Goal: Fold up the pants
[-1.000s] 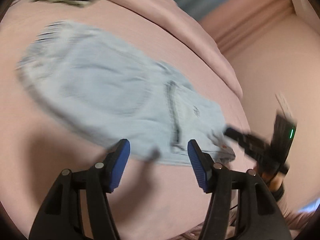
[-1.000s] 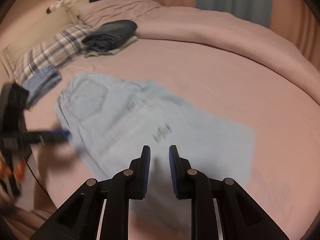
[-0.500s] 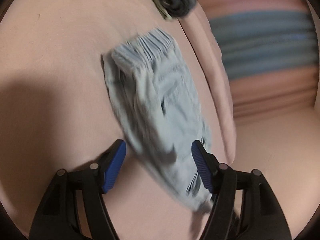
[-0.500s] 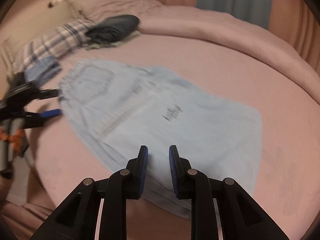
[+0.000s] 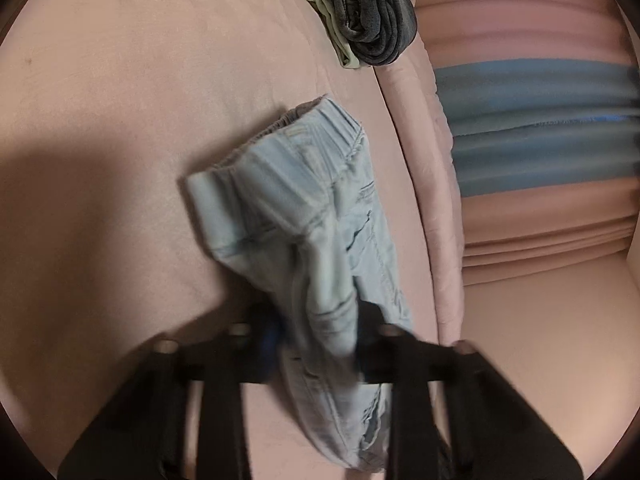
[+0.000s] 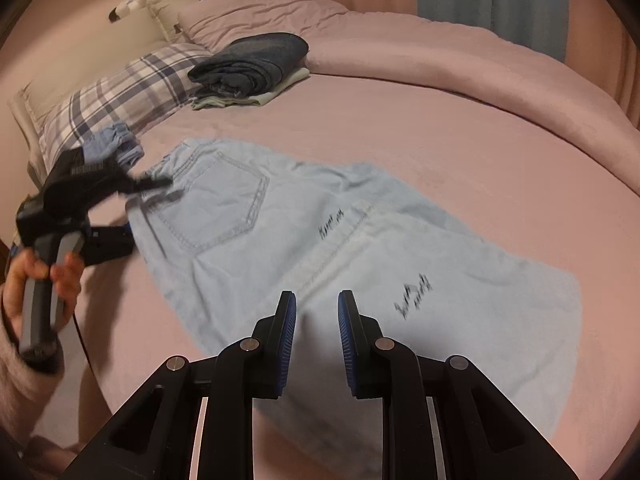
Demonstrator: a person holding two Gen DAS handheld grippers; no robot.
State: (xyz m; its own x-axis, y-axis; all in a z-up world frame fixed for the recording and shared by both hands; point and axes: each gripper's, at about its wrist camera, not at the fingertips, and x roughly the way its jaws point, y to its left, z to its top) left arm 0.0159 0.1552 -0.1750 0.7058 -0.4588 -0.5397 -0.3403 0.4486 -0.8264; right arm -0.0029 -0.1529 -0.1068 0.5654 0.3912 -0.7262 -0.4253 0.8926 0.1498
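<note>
In my left claw's view, my left claw (image 5: 320,344) has just been closing, and now its jaws pinch a bunched bit of the light blue denim pants (image 5: 304,216) near the waist end. The stretchy waistband (image 5: 280,132) sticks up and away from me, a little lifted off the pink bed sheet (image 5: 120,160). The claw looks blurry here. A pile of dark grey folded clothes (image 5: 368,8) sits far up the bed. Past the rolled pink blanket (image 5: 424,200) I see a pink and blue striped curtain (image 5: 540,120).

In my right claw's view, my right claw (image 6: 317,320) has its jaws close together with a small gap, and nothing is in it. It hangs just over the near edge of the pants (image 6: 320,240), which lie spread mostly flat across the sheet (image 6: 440,140). A back pocket (image 6: 216,204) faces up. On the left, my hand (image 6: 36,280) holds the left claw (image 6: 156,188) at the waist corner.

I think the pants are soft and floppy, not heavy, and a bit thick at the seams. They will sag and wrinkle if I lift them by one spot. So I would grab the leg end with my right claw too, at the hem edge, and lift both ends together.

The bed is soft and wide. A blue and white checked pillow (image 6: 120,96) and a small blue folded cloth (image 6: 116,146) lie near the head, with the dark pile (image 6: 252,64) beside them.
</note>
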